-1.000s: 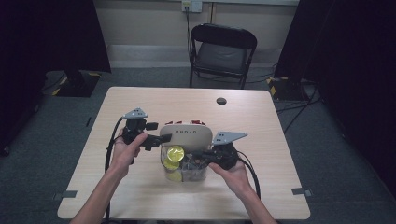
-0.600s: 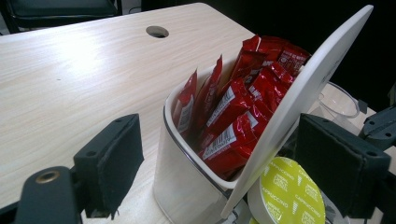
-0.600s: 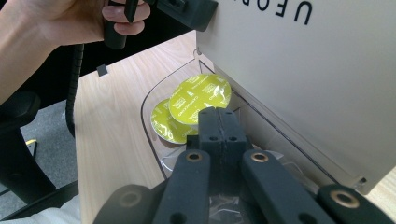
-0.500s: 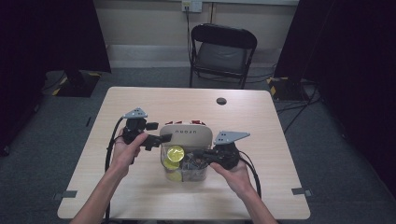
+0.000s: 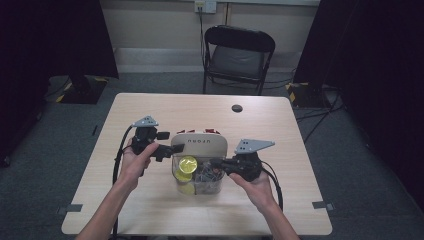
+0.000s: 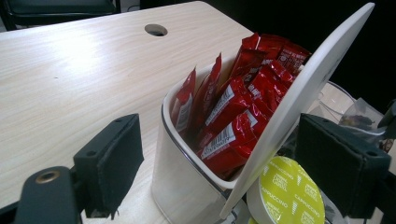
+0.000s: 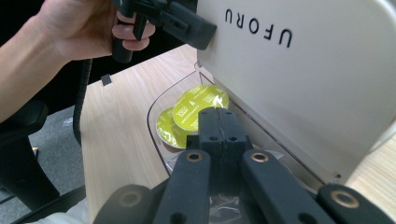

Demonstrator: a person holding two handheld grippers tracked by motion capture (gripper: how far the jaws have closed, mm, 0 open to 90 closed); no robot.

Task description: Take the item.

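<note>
Lid [image 5: 199, 144] of the clear box [image 5: 197, 186] stands tilted up on its long edge, hinged between the rear compartment of red sachets [image 6: 236, 107] and the front compartment of yellow capsules [image 7: 200, 105]. Left gripper [image 6: 243, 163] straddles the lid's left end, jaws apart, one pad on each face (contact cannot be confirmed). Right gripper [image 7: 217, 122] hovers jaws together just above the front compartment, with a clear bag [image 7: 224, 205] beneath it. Capsules lie directly ahead of and below its tips, so the right hand [image 5: 255, 185] is nearer them.
</note>
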